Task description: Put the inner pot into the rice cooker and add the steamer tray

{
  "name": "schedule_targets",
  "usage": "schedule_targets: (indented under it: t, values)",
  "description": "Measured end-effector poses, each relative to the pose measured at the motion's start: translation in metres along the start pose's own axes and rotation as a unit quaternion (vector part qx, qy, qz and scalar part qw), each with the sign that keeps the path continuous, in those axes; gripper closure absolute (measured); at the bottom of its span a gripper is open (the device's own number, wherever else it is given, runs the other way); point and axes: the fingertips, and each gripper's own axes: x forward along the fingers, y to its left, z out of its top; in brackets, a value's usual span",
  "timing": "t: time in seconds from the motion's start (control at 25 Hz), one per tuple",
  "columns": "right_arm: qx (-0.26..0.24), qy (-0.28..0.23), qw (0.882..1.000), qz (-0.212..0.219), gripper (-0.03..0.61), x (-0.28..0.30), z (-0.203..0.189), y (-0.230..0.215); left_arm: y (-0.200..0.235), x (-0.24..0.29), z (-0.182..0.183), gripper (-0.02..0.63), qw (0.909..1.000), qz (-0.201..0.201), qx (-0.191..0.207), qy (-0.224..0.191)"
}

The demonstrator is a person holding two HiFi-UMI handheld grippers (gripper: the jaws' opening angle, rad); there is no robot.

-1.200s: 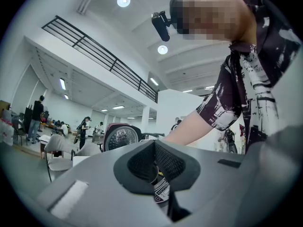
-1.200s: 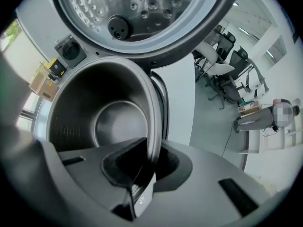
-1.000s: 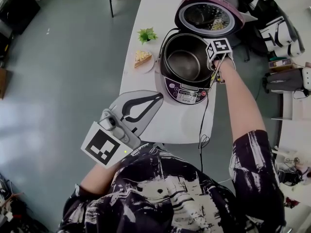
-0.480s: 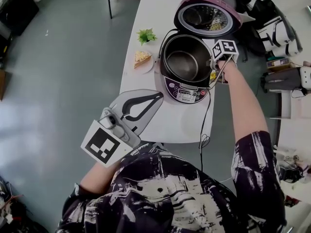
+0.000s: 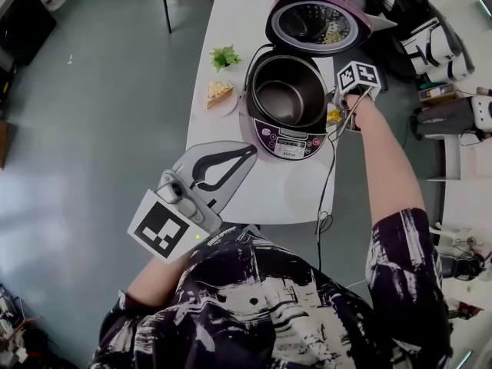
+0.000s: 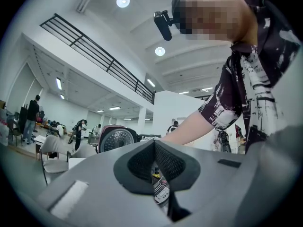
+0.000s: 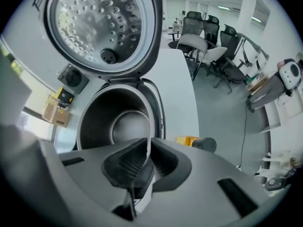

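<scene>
The round, dull-grey metal inner pot [image 5: 290, 92] sits in the open rice cooker [image 5: 292, 141], its thin rim pinched at 3 o'clock by the right gripper [image 7: 144, 148], while the left gripper [image 6: 155, 144] is closed and empty.

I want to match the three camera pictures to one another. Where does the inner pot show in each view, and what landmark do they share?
Head view: the inner pot sits above centre, slightly right.
Left gripper view: not in it.
Right gripper view: left of centre, its rim between the right gripper's jaws.
Shared landmark: the open lid, seen in all three views.
</scene>
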Motion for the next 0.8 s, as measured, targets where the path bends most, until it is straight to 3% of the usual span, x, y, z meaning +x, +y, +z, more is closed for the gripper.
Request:
schedule_targets:
  t: [0.2, 0.36, 0.48, 0.56, 0.68, 0.76, 0.8]
  values:
    - [-0.017, -0.025, 0.999, 0.014, 0.563, -0.019, 0.0, 0.001, -0.012, 0.009, 0.003, 0.609, 0.9999, -0.012, 0.0, 0.001]
    - [-0.054, -0.075, 0.994, 0.065, 0.563, -0.052, -0.002, 0.019, -0.028, 0.021, 0.004, 0.609, 0.9995, -0.029, 0.0, 0.009]
    - [-0.089, -0.157, 0.975, 0.126, 0.568, -0.104, -0.015, 0.037, -0.041, 0.033, 0.002, 0.609, 0.9989, -0.044, 0.0, 0.017]
    - [-0.128, -0.227, 0.956, 0.138, 0.569, -0.141, -0.037, 0.035, -0.049, 0.043, 0.0, 0.609, 0.9984, -0.054, 0.001, 0.019]
    - [-0.213, -0.3, 0.927, 0.074, 0.569, -0.165, -0.084, 0.003, -0.062, 0.06, -0.005, 0.609, 0.9977, -0.064, 0.006, 0.023]
    - [-0.246, -0.29, 0.925, 0.018, 0.567, -0.144, -0.128, -0.031, -0.07, 0.072, -0.007, 0.609, 0.9971, -0.07, 0.009, 0.027]
    - [-0.244, -0.27, 0.931, 0.004, 0.566, -0.124, -0.154, -0.048, -0.075, 0.078, -0.008, 0.609, 0.9967, -0.075, 0.011, 0.029]
